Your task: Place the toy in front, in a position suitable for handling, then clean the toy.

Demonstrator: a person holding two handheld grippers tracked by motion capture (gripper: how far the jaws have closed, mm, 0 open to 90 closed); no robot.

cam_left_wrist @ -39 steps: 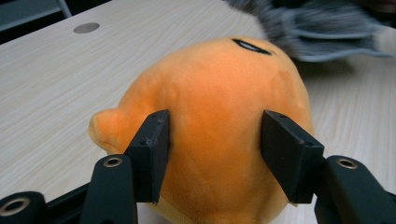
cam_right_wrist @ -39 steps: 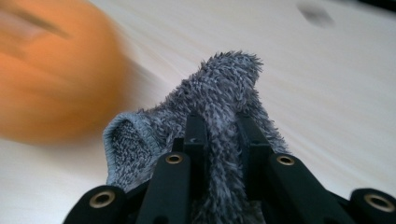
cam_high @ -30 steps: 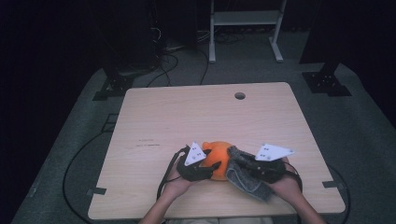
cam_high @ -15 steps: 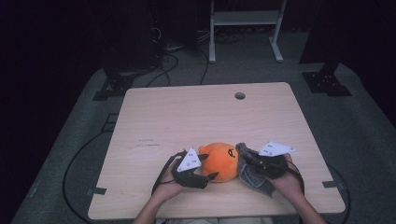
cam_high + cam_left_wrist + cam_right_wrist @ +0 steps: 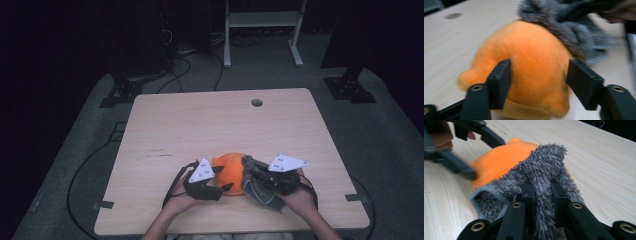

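An orange plush toy (image 5: 231,169) (image 5: 536,50) (image 5: 499,160) lies near the table's front edge. A grey fuzzy sock-like cloth (image 5: 257,190) (image 5: 574,27) (image 5: 544,162) is drawn over its right side. My right gripper (image 5: 252,176) (image 5: 541,187) is shut on a fold of that cloth. My left gripper (image 5: 224,178) (image 5: 539,82) straddles the toy's left part. Its jaws have just been closing with the plush between them. The pads stand at the toy's sides and I see no dent in it.
The wooden table (image 5: 200,125) has a round cable hole (image 5: 257,102) near its far edge. A white metal frame (image 5: 260,20) and cables on the floor lie beyond the table. Dark stands flank it on the carpet.
My left gripper drew back to the left off the toy half a second ago and now sits around it again. The right gripper has stayed on the grey cloth.
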